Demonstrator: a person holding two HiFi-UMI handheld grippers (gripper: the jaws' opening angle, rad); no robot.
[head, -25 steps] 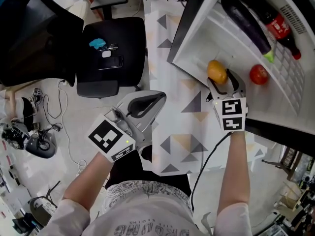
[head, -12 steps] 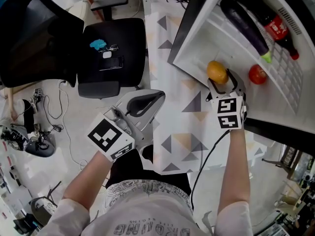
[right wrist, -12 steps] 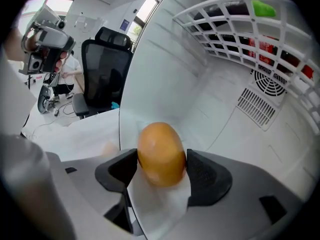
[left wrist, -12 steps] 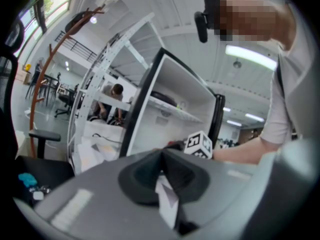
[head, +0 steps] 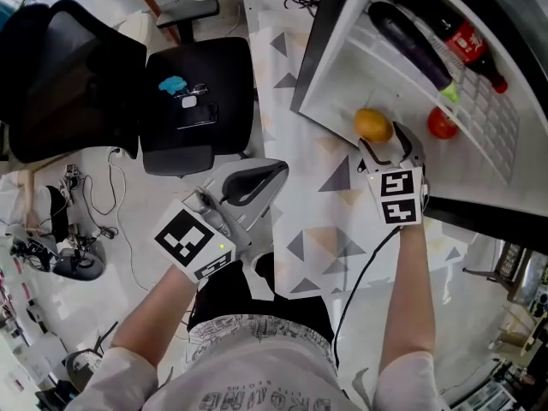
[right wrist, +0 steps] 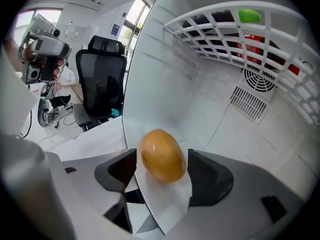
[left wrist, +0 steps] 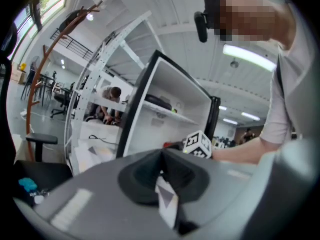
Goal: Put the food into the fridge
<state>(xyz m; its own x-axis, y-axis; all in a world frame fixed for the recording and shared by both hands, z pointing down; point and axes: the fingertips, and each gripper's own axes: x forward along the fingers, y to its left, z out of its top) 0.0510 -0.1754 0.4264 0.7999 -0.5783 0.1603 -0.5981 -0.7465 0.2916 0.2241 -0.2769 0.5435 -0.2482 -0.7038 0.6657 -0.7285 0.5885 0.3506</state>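
My right claw [head: 390,148] is open. The orange fruit [right wrist: 161,155] sits between its jaws on the white floor of the fridge [head: 342,67], close to the front edge. It looks free of both jaws, though I can't be sure. I should pull straight back, slowly, so I don't bump it. It is round and could roll out. My left claw [head: 272,171] is squeezed shut on nothing. In the fridge I count one orange fruit, one tomato [head: 442,123], one eggplant [head: 409,45] and one bottle [head: 458,37].
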